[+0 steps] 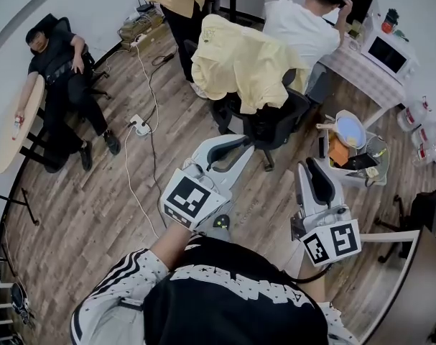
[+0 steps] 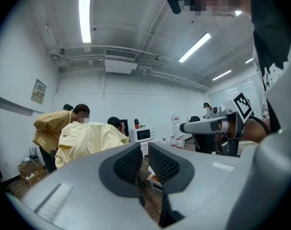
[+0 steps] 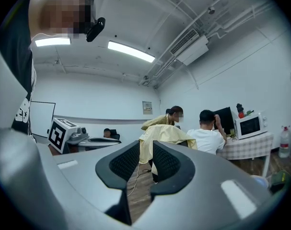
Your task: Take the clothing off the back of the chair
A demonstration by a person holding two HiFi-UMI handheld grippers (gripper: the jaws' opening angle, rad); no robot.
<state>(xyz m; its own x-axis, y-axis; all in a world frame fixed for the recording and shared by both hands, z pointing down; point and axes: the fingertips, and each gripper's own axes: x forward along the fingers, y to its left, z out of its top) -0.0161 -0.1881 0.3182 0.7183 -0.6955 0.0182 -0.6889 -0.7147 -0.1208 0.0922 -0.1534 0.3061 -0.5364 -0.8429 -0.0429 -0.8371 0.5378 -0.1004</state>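
Not yet begun: shirt (image 1: 239, 63) draped over the back of the chair (image 1: 275, 124), hanging down the near side of the backrest, untouched. Left hand-held gripper (image 1: 235, 148) short of the chair, near its base, jaws at a narrow slit with nothing between. Right hand-held gripper (image 1: 309, 167) off to the chair's right, also short of it, jaws parted somewhat wider, likewise empty. Several likely ways to go wrong from here. With the left jaws this narrow, probably pushes the cloth ahead instead of taking it in, so needs more opening before contact. With too thin a pinch at one edge, likely slips free or drags the shirt sideways into a heap on the seat. With a level pull toward the body rather than a lift over the top of the backrest, probably catches on the backrest corners or an armrest and swivels or rolls the chair along, which looks like an office type on a star base. Just beyond the chair, a seated person (image 1: 300, 24) in white: easy to bump by reaching too deep. To the chair's right, a cluttered stand (image 1: 376, 153) close to the right hand-held gripper's path. To the chair's left, a cable (image 1: 151, 131) across the floor, a tripping risk.
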